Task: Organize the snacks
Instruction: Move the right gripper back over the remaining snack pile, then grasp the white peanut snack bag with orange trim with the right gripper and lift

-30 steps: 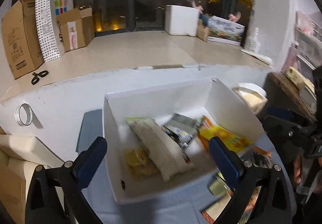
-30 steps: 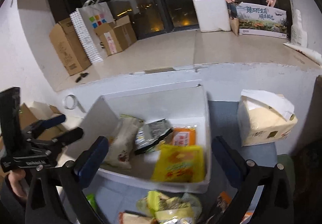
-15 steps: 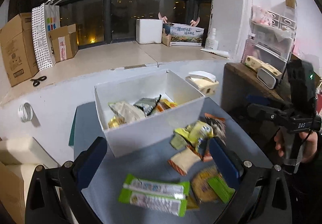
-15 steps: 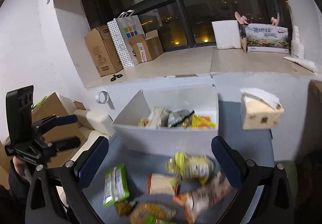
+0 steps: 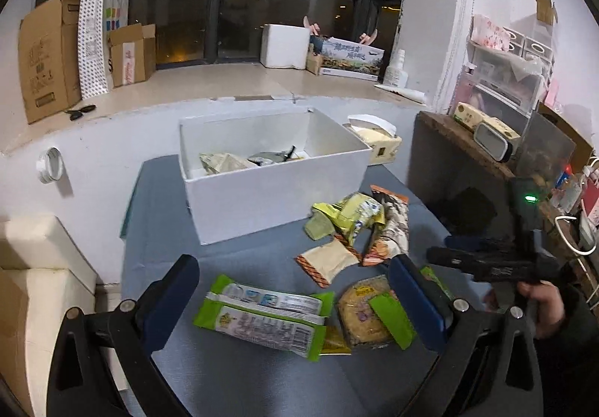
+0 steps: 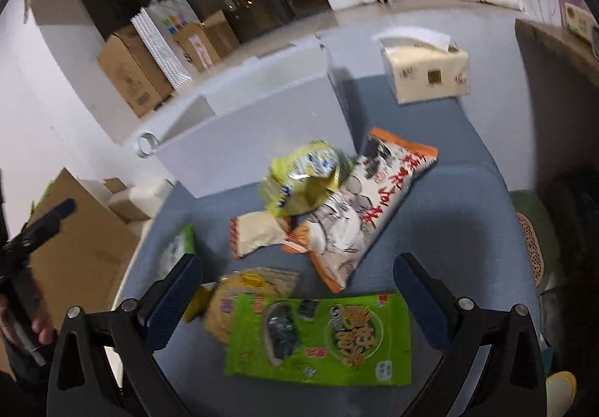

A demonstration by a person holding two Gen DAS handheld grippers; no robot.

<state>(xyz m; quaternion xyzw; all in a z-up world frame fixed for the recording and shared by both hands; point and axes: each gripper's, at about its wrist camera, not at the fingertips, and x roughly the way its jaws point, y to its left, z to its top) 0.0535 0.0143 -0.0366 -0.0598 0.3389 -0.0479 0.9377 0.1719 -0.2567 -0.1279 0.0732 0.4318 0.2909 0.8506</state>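
A white box (image 5: 277,188) with a few snack packets inside stands at the back of the blue-grey table (image 5: 247,372). Loose snacks lie in front of it: a green twin pack (image 5: 264,316), a round biscuit pack (image 5: 361,312), a yellow bag (image 5: 350,215) and an orange-edged white bag (image 6: 359,215). My left gripper (image 5: 295,299) is open above the green twin pack, holding nothing. My right gripper (image 6: 299,289) is open just above a flat green seaweed packet (image 6: 322,336), empty too. In the left wrist view a hand holds the right gripper at the table's right edge.
A tissue box (image 6: 426,70) sits at the table's far right corner beside the white box (image 6: 262,140). A dark wooden shelf (image 5: 468,143) rises on the right. Cardboard boxes (image 5: 45,54) and a paper bag stand on the window ledge. A tape roll (image 5: 48,164) hangs on the ledge front.
Both grippers have pulled back from over the white box toward the table's near side. The loose snacks came into view beneath them. The right gripper has tilted down over the green packet.
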